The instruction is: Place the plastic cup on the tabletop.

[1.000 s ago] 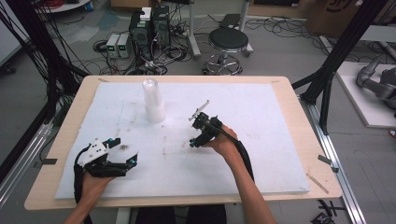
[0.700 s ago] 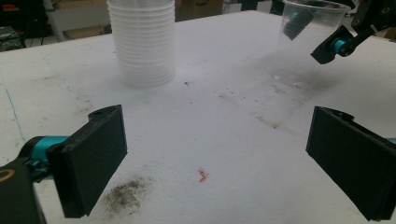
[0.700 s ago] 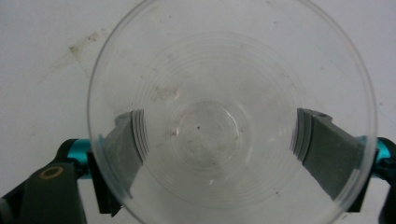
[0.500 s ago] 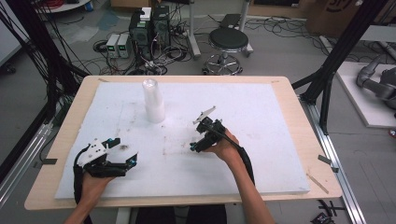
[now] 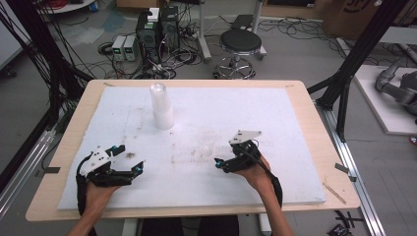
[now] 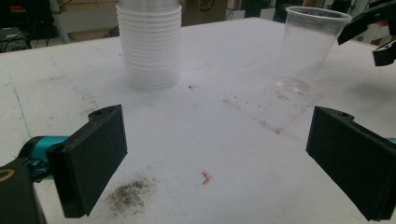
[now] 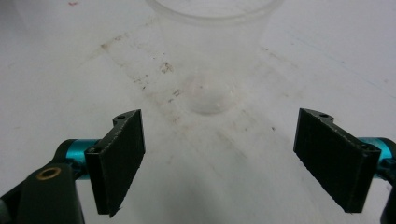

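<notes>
On the white pad, clear cup (image 5: 207, 138) released, right tongs (image 5: 222, 162) withdrawn.

A single clear plastic cup (image 5: 207, 139) stands upright and apparently empty on the white foam board, at four o'clock from the stack of clear plastic cups (image 5: 162, 106).

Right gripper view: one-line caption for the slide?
Right gripper open above the white table, jaws clear of the upright clear cup just ahead of them.
</notes>
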The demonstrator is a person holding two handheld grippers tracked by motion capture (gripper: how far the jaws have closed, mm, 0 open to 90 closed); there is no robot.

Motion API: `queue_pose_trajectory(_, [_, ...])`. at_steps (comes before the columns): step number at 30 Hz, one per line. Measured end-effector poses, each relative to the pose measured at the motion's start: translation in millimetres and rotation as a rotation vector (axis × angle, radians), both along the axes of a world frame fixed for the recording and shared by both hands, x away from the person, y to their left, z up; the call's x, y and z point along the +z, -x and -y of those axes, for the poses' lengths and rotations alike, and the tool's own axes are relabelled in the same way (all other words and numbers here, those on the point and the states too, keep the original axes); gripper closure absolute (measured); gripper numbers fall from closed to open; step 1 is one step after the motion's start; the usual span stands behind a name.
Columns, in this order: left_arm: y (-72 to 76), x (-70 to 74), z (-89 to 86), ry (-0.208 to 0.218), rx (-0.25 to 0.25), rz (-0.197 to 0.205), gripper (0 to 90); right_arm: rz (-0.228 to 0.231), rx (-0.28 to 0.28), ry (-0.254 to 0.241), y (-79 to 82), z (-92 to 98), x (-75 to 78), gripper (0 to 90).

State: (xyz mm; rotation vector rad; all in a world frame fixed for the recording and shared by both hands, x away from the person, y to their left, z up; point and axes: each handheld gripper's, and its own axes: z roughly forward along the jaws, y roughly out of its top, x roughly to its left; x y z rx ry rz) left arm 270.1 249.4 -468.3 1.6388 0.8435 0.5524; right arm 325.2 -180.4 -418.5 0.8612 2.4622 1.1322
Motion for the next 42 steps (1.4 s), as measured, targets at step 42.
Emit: queue_pose_trajectory(42, [1.6, -0.5, 0.2, 0.0, 0.023, 0.017, 5.1, 0.201, -0.245, -0.157, 26.1, 62.6, -34.3, 16.3])
